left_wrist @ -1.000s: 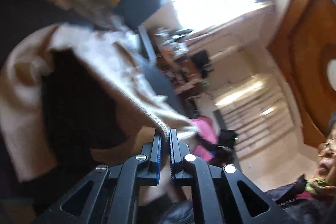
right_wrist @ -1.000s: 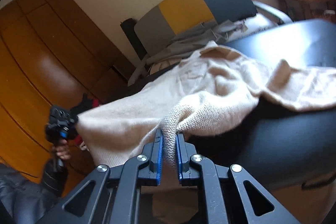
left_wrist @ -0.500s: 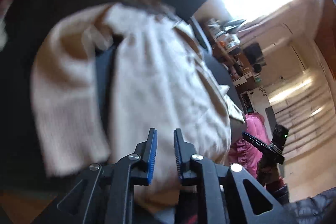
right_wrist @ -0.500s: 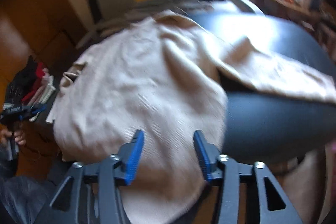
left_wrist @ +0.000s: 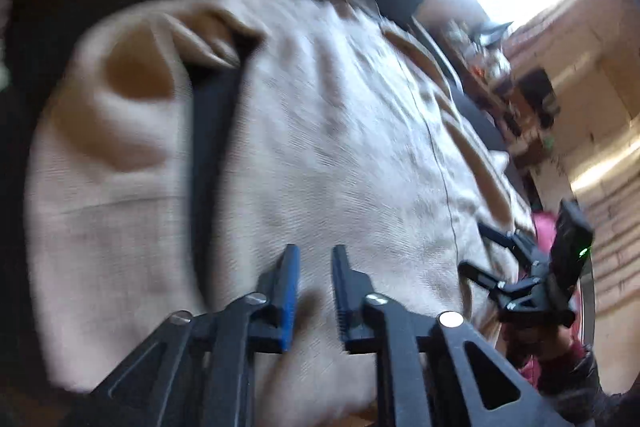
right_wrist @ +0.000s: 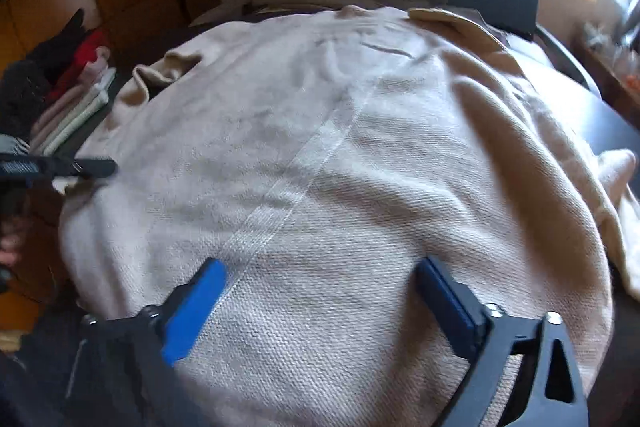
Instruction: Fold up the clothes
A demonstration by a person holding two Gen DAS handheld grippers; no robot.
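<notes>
While both grippers hang above it: the cream knit sweater [right_wrist: 320, 155] lies spread over the dark surface [right_wrist: 608, 123], its body roughly flat.
Sweater lie: one sleeve [right_wrist: 616, 211] trails off at 3 o'clock in the right wrist view; a pale seam line runs diagonally from 7 toward 1 o'clock.
Right gripper [right_wrist: 320, 291]: jaws spread wide, nothing between them, low over the near hem.
Left gripper [left_wrist: 314, 275]: jaws parted by a narrow gap, empty, over the cloth at 6 o'clock; the view is blurred.
Folded stack [right_wrist: 72, 107]: clothes piled at 9 o'clock, beside the sweater.
Step in hand: judging by the empty jaws and the laid-out cloth, the sweater is between grasps, spread for a fold.
Next move: likely calls for pinching an edge or a sleeve cleanly, one layer only, and carrying it across the body without dragging the rest.
</notes>
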